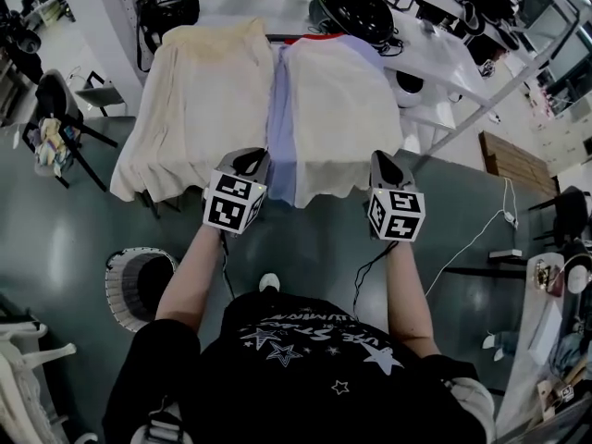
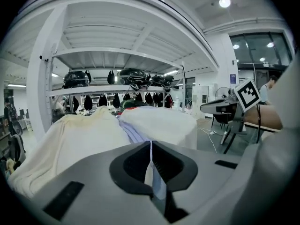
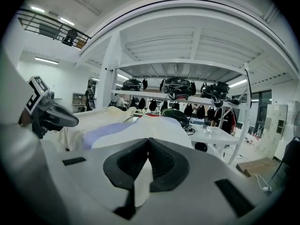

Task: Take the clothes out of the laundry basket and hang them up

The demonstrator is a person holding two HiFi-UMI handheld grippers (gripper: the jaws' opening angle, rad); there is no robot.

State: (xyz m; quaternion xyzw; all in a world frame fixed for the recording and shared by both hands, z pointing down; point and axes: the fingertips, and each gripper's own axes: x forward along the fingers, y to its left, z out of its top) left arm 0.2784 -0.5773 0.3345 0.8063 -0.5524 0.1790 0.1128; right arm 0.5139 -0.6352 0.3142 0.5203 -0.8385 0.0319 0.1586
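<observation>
The left gripper and right gripper both pinch the near edge of the white cloth, hung up beside a cream cloth. The basket, near left, looks empty, so little seems left.

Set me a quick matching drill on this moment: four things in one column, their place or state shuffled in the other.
1 left gripper
2 right gripper
3 laundry basket
4 lavender garment

A on the floor at the person's left
B shut on cream cloth
C between two cream garments
D shut on white and pale blue cloth

Pairs: 1-D, 2-B, 3-A, 4-C
</observation>
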